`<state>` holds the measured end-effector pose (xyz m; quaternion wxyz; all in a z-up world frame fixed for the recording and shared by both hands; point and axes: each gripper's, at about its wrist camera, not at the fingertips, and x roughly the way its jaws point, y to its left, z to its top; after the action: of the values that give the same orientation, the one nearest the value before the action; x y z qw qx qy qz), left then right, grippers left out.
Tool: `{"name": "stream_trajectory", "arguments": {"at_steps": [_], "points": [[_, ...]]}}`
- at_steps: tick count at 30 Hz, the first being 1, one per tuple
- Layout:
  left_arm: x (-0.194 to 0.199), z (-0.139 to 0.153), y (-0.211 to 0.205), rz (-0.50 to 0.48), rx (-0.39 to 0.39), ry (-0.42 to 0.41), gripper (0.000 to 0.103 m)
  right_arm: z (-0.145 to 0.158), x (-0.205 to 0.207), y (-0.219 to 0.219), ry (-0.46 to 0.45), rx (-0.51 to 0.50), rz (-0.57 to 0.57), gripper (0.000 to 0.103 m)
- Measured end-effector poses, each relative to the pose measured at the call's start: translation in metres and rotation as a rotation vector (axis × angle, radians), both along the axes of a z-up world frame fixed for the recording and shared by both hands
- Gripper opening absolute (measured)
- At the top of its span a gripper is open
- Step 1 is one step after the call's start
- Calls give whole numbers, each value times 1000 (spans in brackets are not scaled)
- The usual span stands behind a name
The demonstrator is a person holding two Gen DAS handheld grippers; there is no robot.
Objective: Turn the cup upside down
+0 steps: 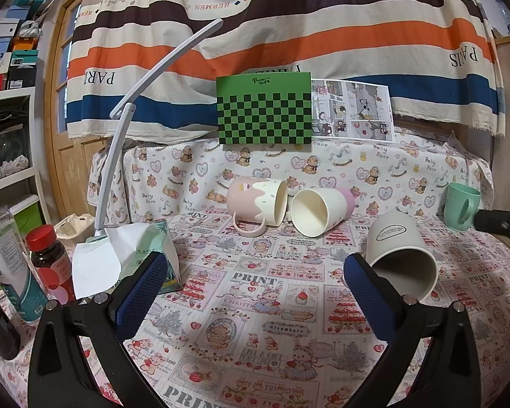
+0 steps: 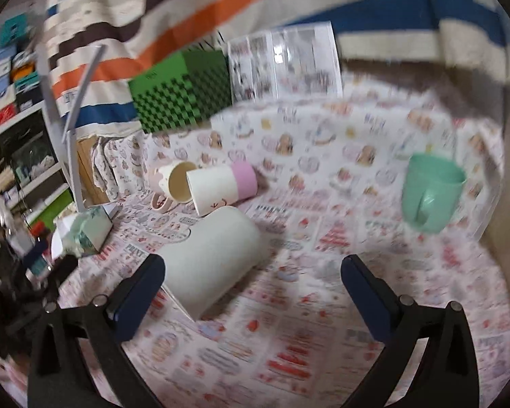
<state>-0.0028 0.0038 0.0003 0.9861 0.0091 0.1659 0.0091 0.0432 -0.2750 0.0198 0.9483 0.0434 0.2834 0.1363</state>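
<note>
Grey cup (image 1: 403, 256) lies on its side on the printed tablecloth (image 1: 255, 306), mouth toward me, just beside my left gripper's (image 1: 255, 272) right finger; oval label too small to read. Both my left and right gripper (image 2: 253, 273) are spread wide, holding nothing. Readable: "PRINT" on the cloth, "HERMES" and "PARIS" on the striped curtain (image 1: 272, 34). Right view is blurred; green mug (image 2: 430, 192) stands well apart.
</note>
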Motion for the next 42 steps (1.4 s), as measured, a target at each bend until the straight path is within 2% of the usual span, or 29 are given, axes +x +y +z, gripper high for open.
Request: {"name": "stream_trajectory", "arguments": {"at_steps": [4,7,12,14,16,17,19,21,22,26,29,31,36,38,42], "points": [[0,-1,0,1,-3,6,103,-2,-24,-10,-99,-30,-6,103],[3,-1,-2,-1,-1,17,103,-7,-31,-18,-129,-9,-15,103],[4,-2,-3,-21,-4,26,103,-13,-26,-28,-95,49,-36,103],[9,-3,-4,-17,4,46,103,-12,-28,-27,-106,23,-36,103],[14,-3,-9,21,56,83,103,-12,-31,-26,-129,-8,-54,103],[15,0,-13,34,108,88,103,-13,-32,-27,-136,-15,-63,103],[14,9,-20,61,213,53,103,-14,-31,-29,-136,-13,-69,103],[14,23,-23,56,250,22,103,-15,-27,-32,-117,7,-63,103],[16,32,-26,26,255,33,103,-15,-26,-34,-107,18,-71,103],[36,66,-44,-97,240,155,103,-16,-22,-42,-95,42,-102,103],[54,78,-75,-201,290,262,103,-17,-20,-47,-84,61,-118,103],[67,81,-96,-218,322,308,103,-18,-19,-50,-82,68,-136,103],[96,66,-146,-306,432,438,103,-19,-16,-56,-72,87,-163,103],[108,58,-159,-354,425,486,103,-19,-15,-59,-72,91,-182,103],[136,41,-174,-426,342,607,103,-23,-10,-73,-44,140,-229,103]]}}
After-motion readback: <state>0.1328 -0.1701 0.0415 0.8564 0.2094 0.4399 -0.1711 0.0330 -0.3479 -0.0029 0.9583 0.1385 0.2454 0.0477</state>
